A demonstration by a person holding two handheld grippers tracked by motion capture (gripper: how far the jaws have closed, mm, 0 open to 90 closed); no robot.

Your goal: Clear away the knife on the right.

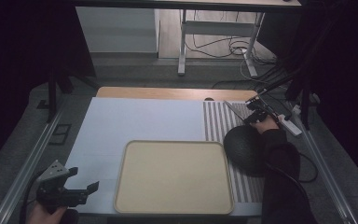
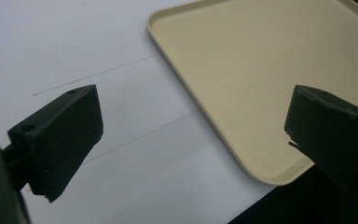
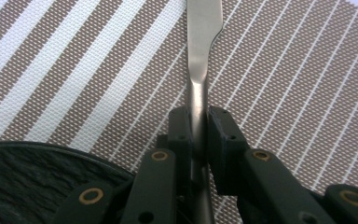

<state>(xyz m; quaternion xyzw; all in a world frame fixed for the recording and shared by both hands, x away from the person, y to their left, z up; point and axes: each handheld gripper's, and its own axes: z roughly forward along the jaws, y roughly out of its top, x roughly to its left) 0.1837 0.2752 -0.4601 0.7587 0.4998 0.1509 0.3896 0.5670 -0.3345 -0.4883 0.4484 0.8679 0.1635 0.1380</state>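
In the right gripper view, the right gripper is clenching its jaws on the slim neck of a metal knife, the pads pressing on the steel from both sides. The knife is running straight away from the jaws over the striped placemat, its far end cut off by the top edge of the picture, so its tip is not showing there. The rim of a dark slate plate is sitting at the lower left of that view, just beside the gripper.

The high view is giving what the close view cannot: the right gripper is working at the far right of the table, the knife is lying slantwise on the placemat beyond the dark plate, and a beige tray is resting at the near middle on a pale sheet. From there the grip itself is too small and dim to make out, and the sleeve is covering part of the plate.

The left gripper is hovering at the near left corner. In the left gripper view its jaws are standing wide apart with nothing between them, looking across the pale sheet at the tray's corner; the tray's far side is cut off by the frame.
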